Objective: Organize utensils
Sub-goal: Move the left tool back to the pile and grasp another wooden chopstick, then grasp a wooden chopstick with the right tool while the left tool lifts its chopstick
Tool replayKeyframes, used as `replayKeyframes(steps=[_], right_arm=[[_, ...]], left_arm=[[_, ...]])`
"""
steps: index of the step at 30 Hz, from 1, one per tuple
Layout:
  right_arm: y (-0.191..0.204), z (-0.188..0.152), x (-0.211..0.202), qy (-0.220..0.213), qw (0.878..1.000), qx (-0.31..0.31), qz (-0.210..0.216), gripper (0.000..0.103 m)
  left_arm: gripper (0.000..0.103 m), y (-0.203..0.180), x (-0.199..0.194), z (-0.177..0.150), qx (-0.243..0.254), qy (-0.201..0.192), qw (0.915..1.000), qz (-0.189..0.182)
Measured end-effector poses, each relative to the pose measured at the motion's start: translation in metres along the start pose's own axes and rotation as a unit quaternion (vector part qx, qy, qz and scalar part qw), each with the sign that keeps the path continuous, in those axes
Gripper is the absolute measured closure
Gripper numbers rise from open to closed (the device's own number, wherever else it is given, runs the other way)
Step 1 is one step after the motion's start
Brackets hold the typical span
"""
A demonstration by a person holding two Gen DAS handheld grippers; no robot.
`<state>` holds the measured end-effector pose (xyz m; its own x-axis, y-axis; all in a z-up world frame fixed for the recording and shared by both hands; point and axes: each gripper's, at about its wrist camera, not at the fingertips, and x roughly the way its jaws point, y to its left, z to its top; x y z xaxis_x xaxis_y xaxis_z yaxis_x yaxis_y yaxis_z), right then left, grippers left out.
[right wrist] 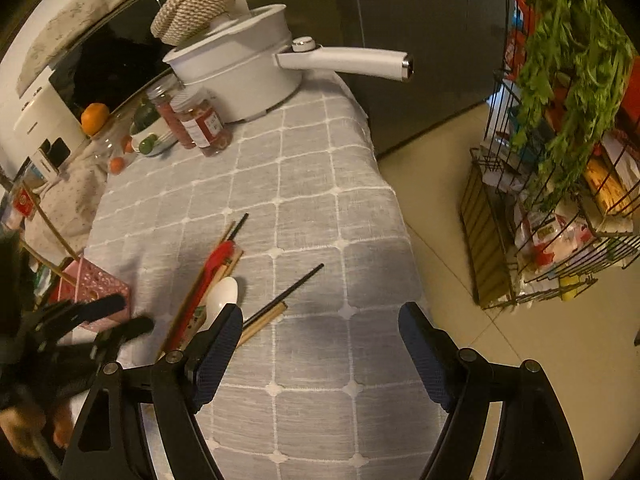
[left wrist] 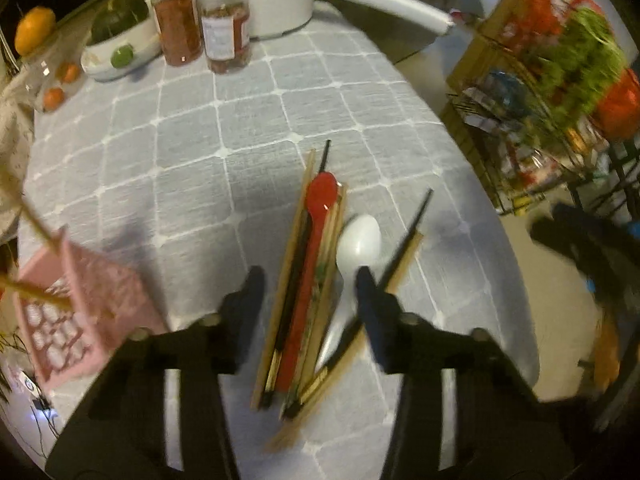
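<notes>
Left tongs [left wrist: 310, 284]: spread apart, nothing gripped, held over the chopstick bundle [left wrist: 298, 304] and red spoon [left wrist: 308, 264].
Right tongs [right wrist: 320, 344]: spread apart, nothing gripped, above the bench [right wrist: 312, 208] near its right edge.
White spoon [left wrist: 356, 248]: lying just beside the bundle.

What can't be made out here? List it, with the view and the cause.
- Pink holder: contents unreadable, left wrist view, motion blur and frame edge.
- White spoon: handle partly hidden, left wrist view, behind the left gripper finger.
- Utensil pile: near ends hidden, right wrist view, behind the right gripper finger.
</notes>
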<state>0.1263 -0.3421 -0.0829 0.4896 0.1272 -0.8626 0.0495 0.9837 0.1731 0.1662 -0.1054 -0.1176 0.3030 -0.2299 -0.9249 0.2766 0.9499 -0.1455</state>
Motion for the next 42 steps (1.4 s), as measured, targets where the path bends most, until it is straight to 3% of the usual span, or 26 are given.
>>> replayKeyframes(steps=[4, 7, 14, 25, 33, 42], right_arm=[[-0.001, 0.001, 0.005, 0.009, 1.000, -0.002, 0.004, 0.022], [-0.001, 0.002, 0.006, 0.010, 1.000, -0.002, 0.003, 0.022], [-0.004, 0.003, 0.012, 0.017, 1.000, -0.004, 0.003, 0.022], [-0.004, 0.004, 0.020, 0.027, 1.000, 0.000, 0.001, 0.022], [0.000, 0.007, 0.038, 0.046, 0.999, 0.000, -0.012, 0.022], [0.009, 0.006, 0.066, 0.082, 0.996, 0.010, -0.016, 0.022]], left_arm=[[0.084, 0.006, 0.027, 0.018, -0.024, 0.027, 0.9993, 0.004], [0.090, 0.010, 0.042, 0.025, -0.035, 0.041, 0.9985, 0.010], [0.094, 0.007, 0.061, 0.030, -0.035, 0.055, 0.9978, 0.013], [0.094, -0.011, 0.071, 0.039, -0.017, 0.061, 0.9964, 0.056], [0.095, -0.026, 0.022, 0.017, 0.025, -0.002, 0.9978, 0.061], [0.096, -0.012, -0.063, -0.010, 0.046, -0.085, 0.9950, 0.021]])
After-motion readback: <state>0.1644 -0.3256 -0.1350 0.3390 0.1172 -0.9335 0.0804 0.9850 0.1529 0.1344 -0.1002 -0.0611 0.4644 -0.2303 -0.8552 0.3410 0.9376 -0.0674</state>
